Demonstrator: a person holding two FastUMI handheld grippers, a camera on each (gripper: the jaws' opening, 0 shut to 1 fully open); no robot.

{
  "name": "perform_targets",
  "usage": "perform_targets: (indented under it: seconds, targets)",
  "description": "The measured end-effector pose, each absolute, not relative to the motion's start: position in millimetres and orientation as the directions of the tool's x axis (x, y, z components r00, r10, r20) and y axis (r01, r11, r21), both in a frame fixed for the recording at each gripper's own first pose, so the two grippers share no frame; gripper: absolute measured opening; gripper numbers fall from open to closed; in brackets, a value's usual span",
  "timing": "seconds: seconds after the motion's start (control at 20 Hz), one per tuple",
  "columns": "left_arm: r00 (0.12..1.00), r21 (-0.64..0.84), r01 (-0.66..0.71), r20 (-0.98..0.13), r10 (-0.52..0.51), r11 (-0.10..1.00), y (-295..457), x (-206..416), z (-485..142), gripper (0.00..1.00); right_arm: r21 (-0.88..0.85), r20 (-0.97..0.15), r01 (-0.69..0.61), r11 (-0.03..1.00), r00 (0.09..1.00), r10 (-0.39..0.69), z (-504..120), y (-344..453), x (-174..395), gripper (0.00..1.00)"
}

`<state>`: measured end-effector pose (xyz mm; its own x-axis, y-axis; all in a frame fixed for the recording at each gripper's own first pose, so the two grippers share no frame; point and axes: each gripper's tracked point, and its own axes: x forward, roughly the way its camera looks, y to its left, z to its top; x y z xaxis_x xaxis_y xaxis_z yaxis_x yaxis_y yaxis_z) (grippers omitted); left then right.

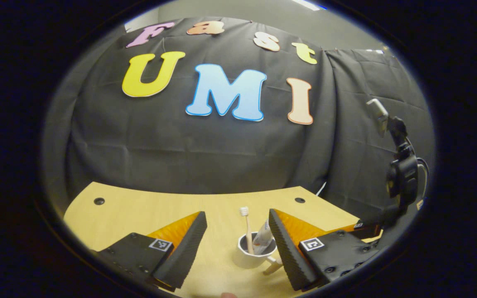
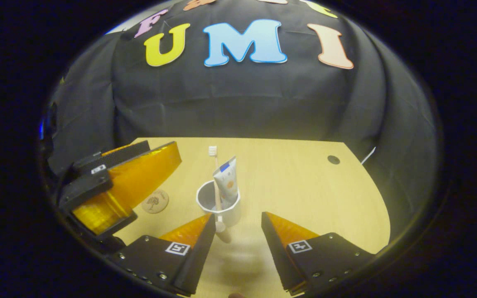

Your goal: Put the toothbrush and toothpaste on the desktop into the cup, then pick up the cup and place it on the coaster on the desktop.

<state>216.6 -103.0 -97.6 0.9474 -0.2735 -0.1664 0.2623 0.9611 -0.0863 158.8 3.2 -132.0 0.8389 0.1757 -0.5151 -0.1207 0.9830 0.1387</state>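
Both tools hover spread wide above the surface [image 2: 304, 182], holding nothing. Right tool [image 2: 238, 223] tilts down, with the cup [image 2: 218, 205] at its twelve o'clock; toothbrush [image 2: 213, 165] and toothpaste [image 2: 227, 182] stand inside. Left tool [image 1: 236, 231] frames the same cup [image 1: 251, 252]. Coaster [image 2: 155, 201] lies at the cup's nine o'clock, apart.

My light wood desk [image 2: 304, 182] has round cable holes [image 2: 333, 159]; black cloth wall [image 2: 242, 103] behind, grey wall [image 1: 263, 12] above.

no readable wording anywhere, square black-and-white marker tags [image 2: 177, 248] on the gripper bodies just before the cup [image 2: 222, 207], tree emblem on coaster [image 2: 155, 201] left of cup, toothpaste [image 2: 227, 182] print illegible
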Motion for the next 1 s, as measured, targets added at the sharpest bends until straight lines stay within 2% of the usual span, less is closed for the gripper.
perform_targets:
  seconds: [0.15, 0.2, 0.25, 0.45, 0.5, 0.55, 0.6, 1.0]
  targets:
    - [0.956, -0.091, 0.227, -0.17, -0.239, 0.97, -83.1, 208.1, -91.3, 0.96, 0.16, -0.559, -0.13, 0.978, 0.805, 0.199, -140.8, 15.5, 168.6, 0.71]
    - [0.958, -0.097, 0.214, -0.174, -0.228, 0.972, -76.8, 206.6, -91.0, 0.92, 0.163, -0.575, -0.13, 0.978, 0.793, 0.201, -144.6, 18.3, 172.9, 0.71]
    - [0.96, -0.104, 0.199, -0.18, -0.215, 0.974, -70.2, 204.2, -91.5, 0.96, 0.17, -0.59, -0.134, 0.976, 0.78, 0.209, -149.2, 19.3, 171.6, 0.71]
    - [0.963, -0.144, 0.152, -0.203, -0.179, 0.978, -47.1, 197.5, -96.3, 0.96, 0.207, -0.665, -0.132, 0.969, 0.708, 0.238, -168.0, 29.9, 179.4, 0.7]
    - [0.964, -0.152, 0.137, -0.208, -0.168, 0.979, -41.2, 196.8, -98.5, 0.92, 0.217, -0.68, -0.132, 0.967, 0.69, 0.247, -173.8, 33.2, 181.1, 0.71]
    - [0.964, -0.161, 0.125, -0.213, -0.158, 0.979, -36.0, 196.0, -100.3, 0.96, 0.22, -0.692, -0.133, 0.967, 0.677, 0.25, -177.2, 34.7, 182.1, 0.71]
    - [0.964, -0.17, 0.112, -0.219, -0.149, 0.979, -30.5, 195.3, -102.4, 0.96, 0.22, -0.706, -0.134, 0.966, 0.662, 0.252, -181.4, 35.3, 183.1, 0.71]
    - [0.963, -0.21, 0.039, -0.254, -0.093, 0.977, 1.3, 191.4, -111.1, 0.96, 0.175, -0.802, -0.123, 0.977, 0.558, 0.214, -206.9, 34.0, 187.8, 0.71]
